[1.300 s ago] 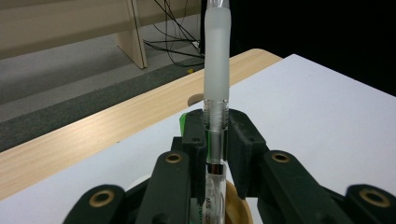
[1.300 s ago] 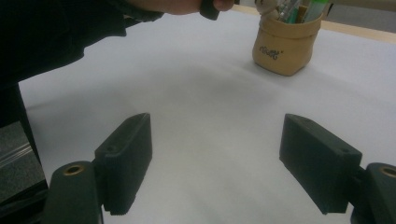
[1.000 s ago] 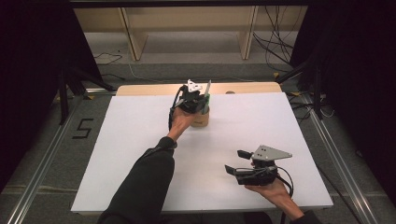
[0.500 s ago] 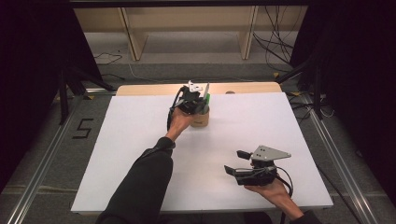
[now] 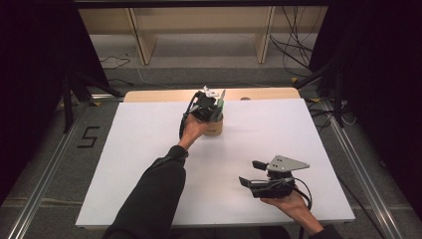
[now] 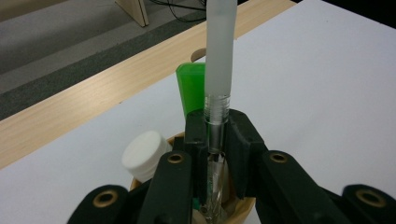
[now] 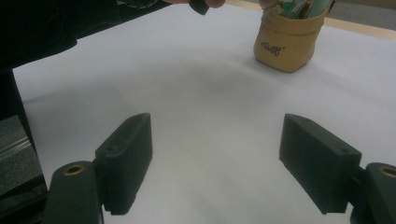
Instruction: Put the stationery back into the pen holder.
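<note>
White-covered table (image 5: 149,149) (wooden far edge), tan, perhaps paper, holder (image 5: 215,125)

I log: pot (image 5: 215,125) upper centre of table (image 5: 124,169), pen (image 6: 219,60) upright in it; right gripper (image 5: 251,173) lower right.

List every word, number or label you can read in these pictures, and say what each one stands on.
"5": a dark numeral on the grey floor left of the table, high view.
A short dark word printed on the tan pot, right gripper view: too blurred to read with confidence.
Pen clamped in the left claw, green item and white cap in the pot: no text visible.
Right claw, open: no markings.
</note>
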Motion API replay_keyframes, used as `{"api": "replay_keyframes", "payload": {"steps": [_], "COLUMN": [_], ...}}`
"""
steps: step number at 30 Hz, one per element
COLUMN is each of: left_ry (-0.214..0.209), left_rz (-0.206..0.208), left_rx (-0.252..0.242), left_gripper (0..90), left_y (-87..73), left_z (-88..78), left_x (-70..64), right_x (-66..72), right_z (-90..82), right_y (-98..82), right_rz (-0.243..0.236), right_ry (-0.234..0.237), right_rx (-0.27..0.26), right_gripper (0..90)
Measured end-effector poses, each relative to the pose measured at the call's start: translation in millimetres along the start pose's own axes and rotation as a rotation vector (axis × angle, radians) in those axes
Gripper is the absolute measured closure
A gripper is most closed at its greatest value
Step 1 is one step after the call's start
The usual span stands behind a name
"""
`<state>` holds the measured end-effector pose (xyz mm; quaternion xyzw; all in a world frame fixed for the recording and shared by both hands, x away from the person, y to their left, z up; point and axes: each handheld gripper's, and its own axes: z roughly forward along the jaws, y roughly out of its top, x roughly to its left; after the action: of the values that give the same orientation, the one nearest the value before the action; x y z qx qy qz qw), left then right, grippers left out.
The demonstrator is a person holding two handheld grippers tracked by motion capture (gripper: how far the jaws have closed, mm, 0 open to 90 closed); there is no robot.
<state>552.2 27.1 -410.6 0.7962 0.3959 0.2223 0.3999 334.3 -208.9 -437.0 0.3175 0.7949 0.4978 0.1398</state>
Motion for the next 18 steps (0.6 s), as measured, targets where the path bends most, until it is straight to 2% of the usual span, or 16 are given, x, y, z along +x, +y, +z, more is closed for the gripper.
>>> {"api": "replay_keyframes", "payload": {"steps": [6,12,18], "left_ry": [0.002,0.022,0.033], "left_rz": [0.026,0.09,0.101], "left_rx": [0.02,0.045,0.048], "left_gripper": [79.2,79.1,77.7], "left_y": [0.0,-1.4,-0.3], "left_z": [0.5,2.3,1.4], "left_x": [-0.4,-3.4,-5.4], "right_x": [-0.2,-0.1,-0.2], "right_z": [-0.2,-0.2,-0.1], "right_y": [-0.1,-0.2,-0.1], "right_rz": [0.0,0.0,-0.001], "right_ry": [-0.001,0.0,-0.001], "right_rx": [0.0,0.003,0.003], "right_gripper": [26.4,26.4,26.4]}}
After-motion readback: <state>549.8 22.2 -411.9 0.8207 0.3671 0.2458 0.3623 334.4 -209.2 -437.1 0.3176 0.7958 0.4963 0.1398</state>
